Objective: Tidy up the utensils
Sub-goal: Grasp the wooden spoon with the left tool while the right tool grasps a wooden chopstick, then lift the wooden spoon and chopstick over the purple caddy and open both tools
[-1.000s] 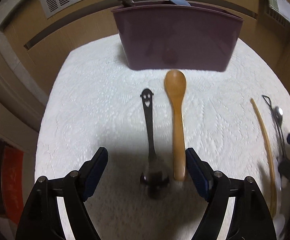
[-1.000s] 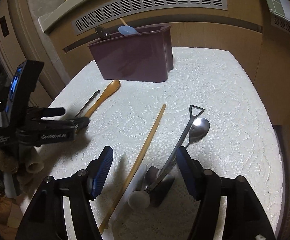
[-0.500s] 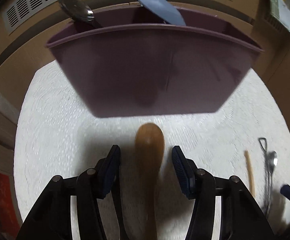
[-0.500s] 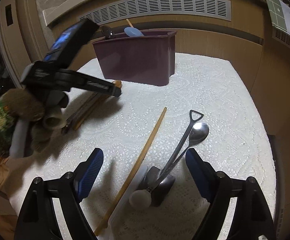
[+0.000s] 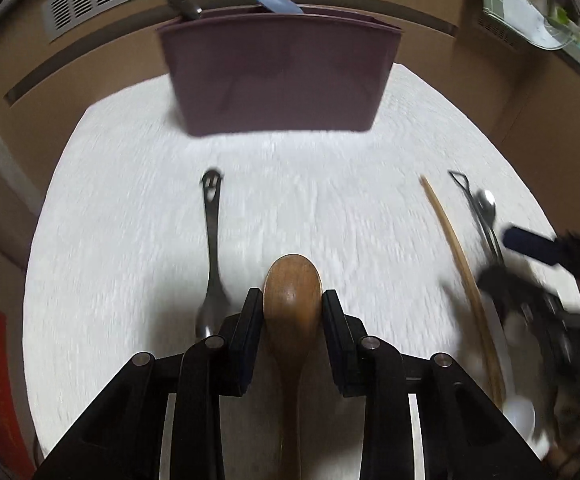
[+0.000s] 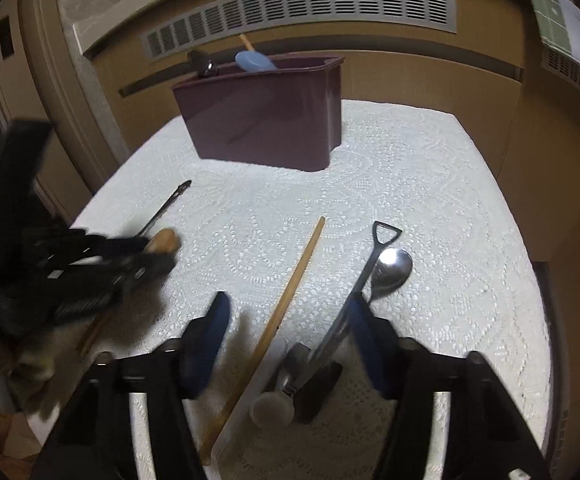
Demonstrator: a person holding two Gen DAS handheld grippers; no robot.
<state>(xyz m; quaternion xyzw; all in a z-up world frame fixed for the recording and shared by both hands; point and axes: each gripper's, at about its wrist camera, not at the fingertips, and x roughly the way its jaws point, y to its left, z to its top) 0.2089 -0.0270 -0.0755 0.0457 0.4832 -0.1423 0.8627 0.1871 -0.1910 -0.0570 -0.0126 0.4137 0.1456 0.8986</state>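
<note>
My left gripper [image 5: 292, 300] is shut on the bowl of a wooden spoon [image 5: 292, 300], held above the white cloth; it also shows in the right wrist view [image 6: 166, 240]. A dark metal spoon with a smiley handle [image 5: 212, 240] lies to its left. The purple utensil bin [image 5: 278, 76] stands at the back, holding a blue spatula [image 5: 276, 2] and a dark spoon [image 5: 184, 4]. My right gripper [image 6: 286, 324] is open above a long wooden stick [image 6: 286, 300], a shovel-handled utensil [image 6: 366, 272] and a steel spoon [image 6: 390, 272].
The round table with the white lace cloth [image 6: 430, 184] stands against wooden panelling with a vent grille [image 6: 302, 4]. A white-handled utensil [image 6: 272, 408] lies near my right gripper. The bin shows in the right wrist view [image 6: 266, 120].
My left gripper has closed on the wooden spoon's bowl and pulled back from the bin with it. My right gripper has moved forward over the stick and the shovel-handled utensil.
</note>
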